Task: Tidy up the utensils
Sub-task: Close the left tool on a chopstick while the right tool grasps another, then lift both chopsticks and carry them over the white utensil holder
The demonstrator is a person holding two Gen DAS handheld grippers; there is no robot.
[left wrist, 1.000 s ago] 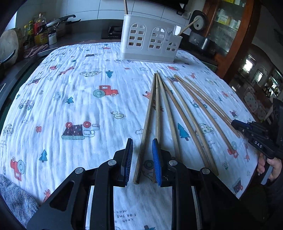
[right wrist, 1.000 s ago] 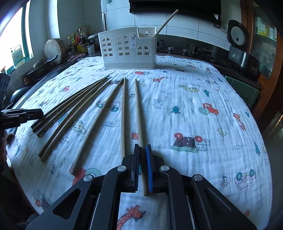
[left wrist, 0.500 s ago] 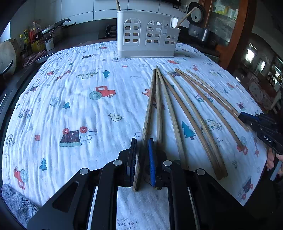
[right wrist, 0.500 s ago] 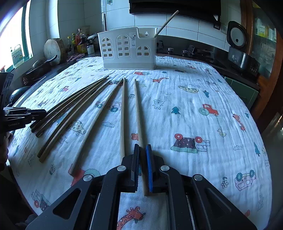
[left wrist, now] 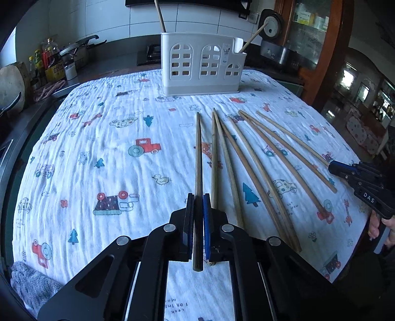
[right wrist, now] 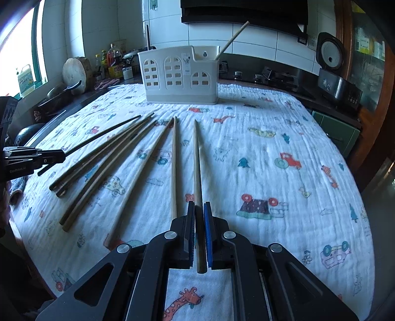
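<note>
- A home kitchen: white tiled wall [right wrist: 259,37] and dark range hood [right wrist: 244,12] at the far side.
- Gas stove [right wrist: 269,76] and rice cooker [right wrist: 330,54] far right.
- Oil bottles [right wrist: 111,61] and chopping block [right wrist: 75,74] far left.

A printed cloth [left wrist: 103,153] covers the table; bottles [right wrist: 111,61], perhaps condiments, stand behind.

We note daylight entering from the window [right wrist: 22,61] at the left of the right wrist view, where it is blown out to white. The patterned cloth [left wrist: 103,158] is evenly and brightly lit, with soft shadows only. The tiled wall [right wrist: 256,39] carries mild glare. The cabinet [left wrist: 316,37] area at right is dim. Both views show strong fisheye bending and dark vignetting at the corners. Focus is sharp centrally; detail softens toward the edges.
</note>
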